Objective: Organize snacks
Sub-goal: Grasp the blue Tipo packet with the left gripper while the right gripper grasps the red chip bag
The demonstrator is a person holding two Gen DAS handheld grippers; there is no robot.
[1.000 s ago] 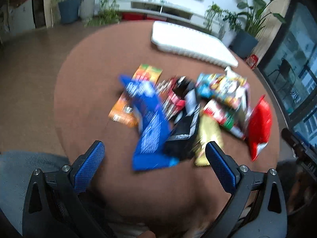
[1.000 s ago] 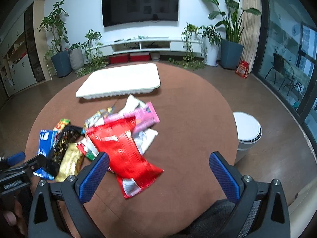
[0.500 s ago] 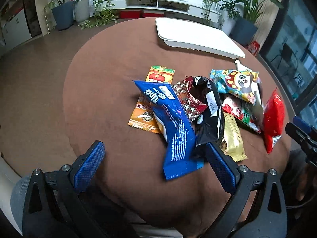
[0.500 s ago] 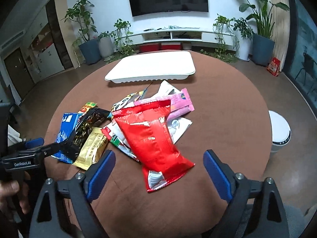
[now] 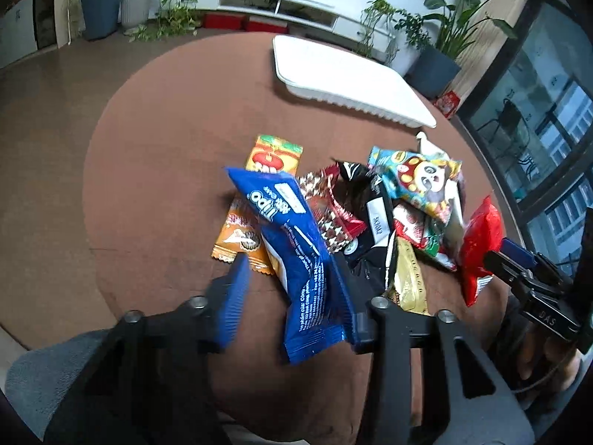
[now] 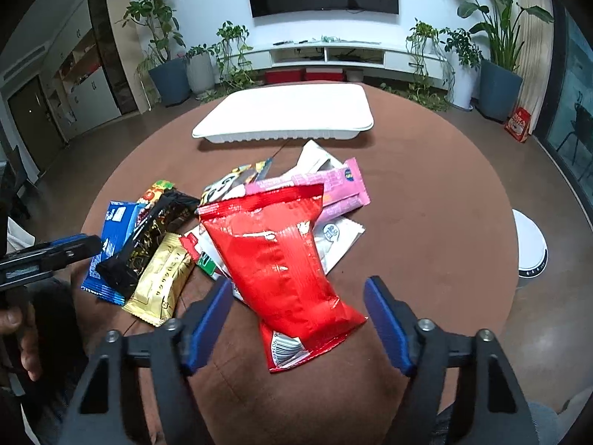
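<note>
A heap of snack packets lies on the round brown table (image 5: 159, 148). My left gripper (image 5: 292, 289) straddles the near end of a blue packet (image 5: 296, 244). Its jaws are closing; the left pad is still clear of the packet. In the right wrist view my right gripper (image 6: 298, 293) has a red packet (image 6: 274, 256) between its fingers. Those jaws are closing too, with a gap on both sides. A white tray (image 6: 289, 115) stands empty at the table's far side.
Gold (image 6: 159, 282), black (image 6: 148, 244), pink (image 6: 333, 189), panda-print (image 5: 418, 178) and orange (image 5: 270, 159) packets lie in the heap. A white round bin (image 6: 530, 244) stands on the floor to the right. Potted plants and a TV cabinet line the far wall.
Both grippers came closer to the heap and both pairs of jaws narrowed. The blue packet now lies between the left fingers, the red packet between the right ones.
</note>
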